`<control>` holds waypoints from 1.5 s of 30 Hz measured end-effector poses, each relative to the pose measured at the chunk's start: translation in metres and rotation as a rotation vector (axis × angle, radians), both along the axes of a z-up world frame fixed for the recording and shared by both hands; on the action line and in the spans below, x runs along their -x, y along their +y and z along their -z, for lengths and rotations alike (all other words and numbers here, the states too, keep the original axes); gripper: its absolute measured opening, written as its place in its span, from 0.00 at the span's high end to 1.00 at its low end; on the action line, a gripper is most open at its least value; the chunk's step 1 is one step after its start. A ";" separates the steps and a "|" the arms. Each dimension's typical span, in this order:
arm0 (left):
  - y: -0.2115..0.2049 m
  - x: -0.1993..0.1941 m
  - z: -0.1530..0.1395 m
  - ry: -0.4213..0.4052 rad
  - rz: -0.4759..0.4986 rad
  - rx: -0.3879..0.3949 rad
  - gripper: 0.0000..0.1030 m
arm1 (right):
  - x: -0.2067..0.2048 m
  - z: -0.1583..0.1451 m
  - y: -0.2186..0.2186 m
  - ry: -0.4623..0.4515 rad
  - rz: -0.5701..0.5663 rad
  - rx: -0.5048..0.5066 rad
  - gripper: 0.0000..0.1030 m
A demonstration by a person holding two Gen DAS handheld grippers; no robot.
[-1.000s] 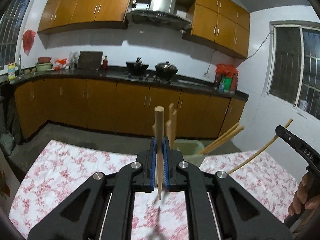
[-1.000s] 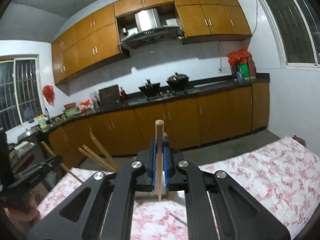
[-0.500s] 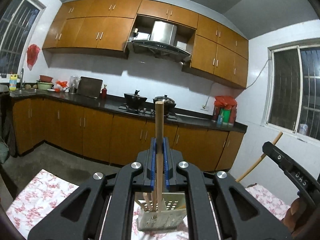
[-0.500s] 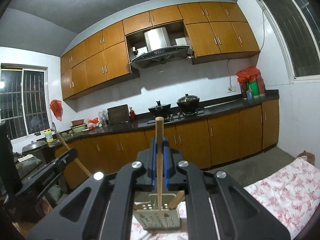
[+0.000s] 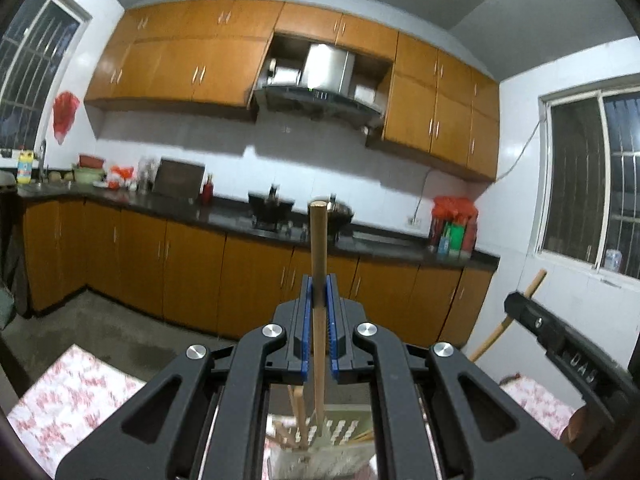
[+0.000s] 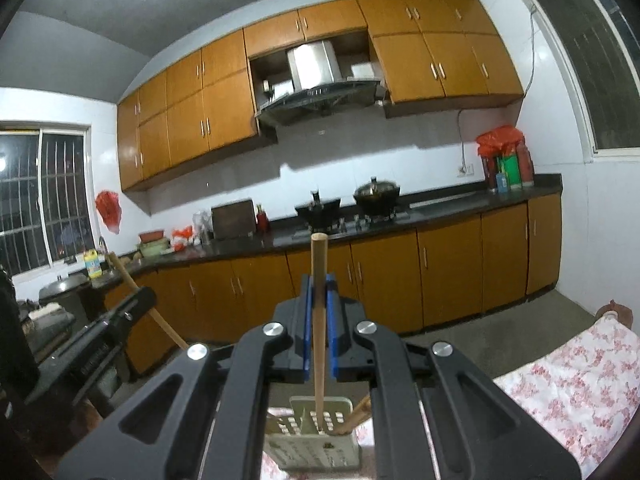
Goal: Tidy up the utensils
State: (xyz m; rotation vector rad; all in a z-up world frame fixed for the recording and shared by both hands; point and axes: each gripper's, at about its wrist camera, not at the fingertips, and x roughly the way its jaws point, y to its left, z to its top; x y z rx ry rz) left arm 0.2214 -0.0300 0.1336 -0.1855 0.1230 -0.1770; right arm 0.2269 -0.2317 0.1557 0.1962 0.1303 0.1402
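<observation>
Clearly both claws, left gripper [image 5: 319, 320] and right gripper [image 6: 319, 320], each clamped a chopstick [image 5: 319, 300] upright above the holder [image 6: 320, 436]; next came lowering them in.

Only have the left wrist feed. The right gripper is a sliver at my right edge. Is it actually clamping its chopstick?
Observer: Yes. In the right wrist view the right gripper is shut on its chopstick, which stands upright between the blue pads.
Operator: Where is its lower end relative to the holder?
Observer: It lines up with the top of the pale perforated holder. I cannot tell if the tip is inside.
Operator: How does my stick look from that side?
Observer: The left gripper holds the left chopstick slanted, with the top leaning toward frame left.
</observation>
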 end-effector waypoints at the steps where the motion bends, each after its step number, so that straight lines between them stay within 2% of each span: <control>1: 0.000 -0.002 0.004 0.014 0.000 0.001 0.93 | -0.004 0.006 0.000 0.021 -0.005 0.003 0.92; 8: 0.000 -0.010 0.023 0.084 0.029 -0.008 0.93 | -0.019 0.022 0.010 0.099 -0.019 0.012 0.91; 10: 0.002 -0.011 0.023 0.096 0.035 -0.004 0.91 | -0.019 0.024 0.012 0.110 -0.019 0.013 0.86; 11: 0.004 -0.011 0.022 0.100 0.039 0.001 0.87 | -0.018 0.024 0.011 0.111 -0.017 0.014 0.77; 12: 0.006 -0.010 0.022 0.102 0.038 0.004 0.70 | -0.016 0.023 0.010 0.104 -0.011 0.014 0.68; 13: 0.009 -0.007 0.021 0.097 0.025 0.007 0.52 | -0.013 0.022 0.010 0.097 -0.008 0.013 0.67; 14: 0.012 -0.005 0.019 0.087 0.012 0.010 0.48 | -0.011 0.020 0.009 0.092 -0.005 0.013 0.65; 16: 0.014 -0.004 0.015 0.081 0.010 0.013 0.47 | -0.004 0.017 0.007 0.078 0.003 0.017 0.62; 19: 0.024 0.007 0.007 0.075 0.003 0.011 0.43 | 0.012 0.011 0.001 0.053 0.026 0.024 0.46; 20: 0.027 0.011 0.005 0.071 -0.003 0.004 0.41 | 0.017 0.010 -0.001 0.047 0.031 0.025 0.38; 23: 0.035 0.029 0.004 0.049 -0.027 -0.016 0.23 | 0.041 0.009 -0.006 0.017 0.067 0.047 0.16; 24: 0.037 0.036 0.004 0.042 -0.037 -0.022 0.14 | 0.049 0.009 -0.007 0.005 0.088 0.058 0.08; 25: 0.041 0.048 0.005 0.029 -0.056 -0.032 0.08 | 0.061 0.011 -0.006 -0.015 0.116 0.077 0.07; 26: 0.043 0.055 0.004 0.017 -0.066 -0.040 0.06 | 0.073 0.013 -0.005 -0.036 0.148 0.100 0.04; 27: 0.045 0.063 0.005 0.009 -0.076 -0.049 0.02 | 0.085 0.016 -0.002 -0.055 0.181 0.125 0.04; 32: 0.054 0.103 0.021 0.051 -0.097 -0.100 0.02 | 0.121 0.036 0.011 -0.063 0.265 0.228 0.04; 40: 0.050 0.154 0.057 0.091 -0.109 -0.173 0.02 | 0.175 0.081 0.023 -0.004 0.157 0.232 0.04; 42: 0.047 0.160 0.066 0.132 -0.094 -0.197 0.02 | 0.185 0.090 0.028 0.017 0.153 0.252 0.04; 45: 0.045 0.168 0.075 0.155 -0.067 -0.181 0.02 | 0.195 0.103 0.031 0.050 0.127 0.243 0.04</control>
